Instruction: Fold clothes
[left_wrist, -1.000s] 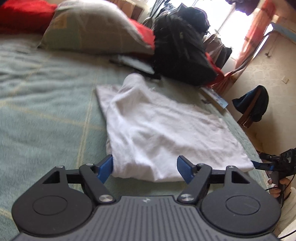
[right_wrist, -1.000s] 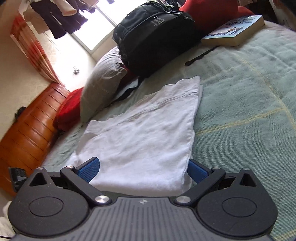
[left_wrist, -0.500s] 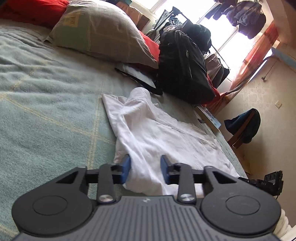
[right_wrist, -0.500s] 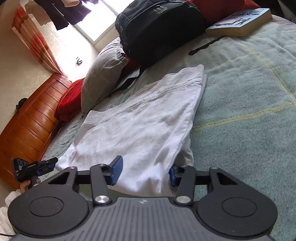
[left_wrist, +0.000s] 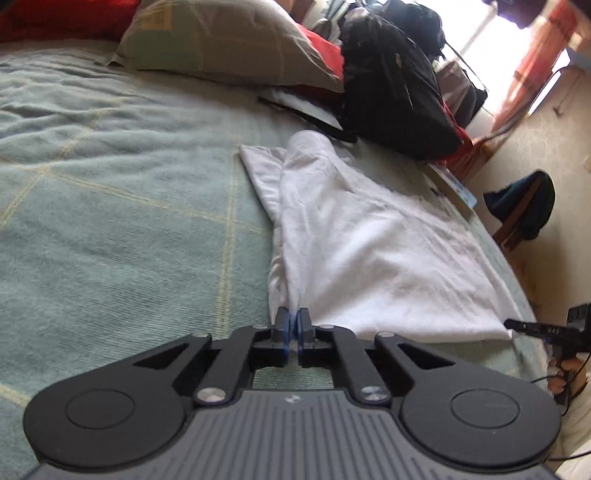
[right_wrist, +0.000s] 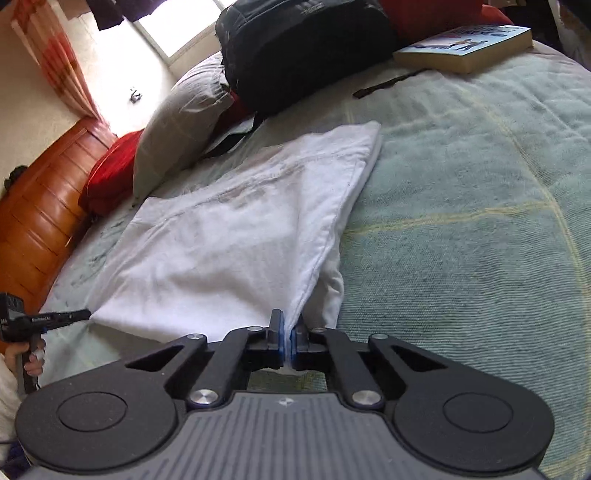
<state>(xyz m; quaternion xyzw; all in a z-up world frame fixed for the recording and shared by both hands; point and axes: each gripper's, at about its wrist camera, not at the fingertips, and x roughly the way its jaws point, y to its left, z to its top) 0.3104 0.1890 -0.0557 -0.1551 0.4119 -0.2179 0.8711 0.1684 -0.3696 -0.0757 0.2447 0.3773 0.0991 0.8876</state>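
Item 1, my left gripper (left_wrist: 294, 320): jaws just closed, pinched tight on near-left corner of the white garment (left_wrist: 369, 251), cloth btwn pads. Item 2, garment: lies part-folded on green blanket (left_wrist: 110, 206), w/ grey pillow (left_wrist: 229, 40) and black backpack (left_wrist: 391, 85) beyond it. Item 3, my right gripper (right_wrist: 287, 324): jaws also just closed, clamped on garment's near-right corner; book (right_wrist: 465, 48) at far right.

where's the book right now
In the right wrist view the book lies at the top right on the green blanket, just right of the black backpack and beyond the white garment.
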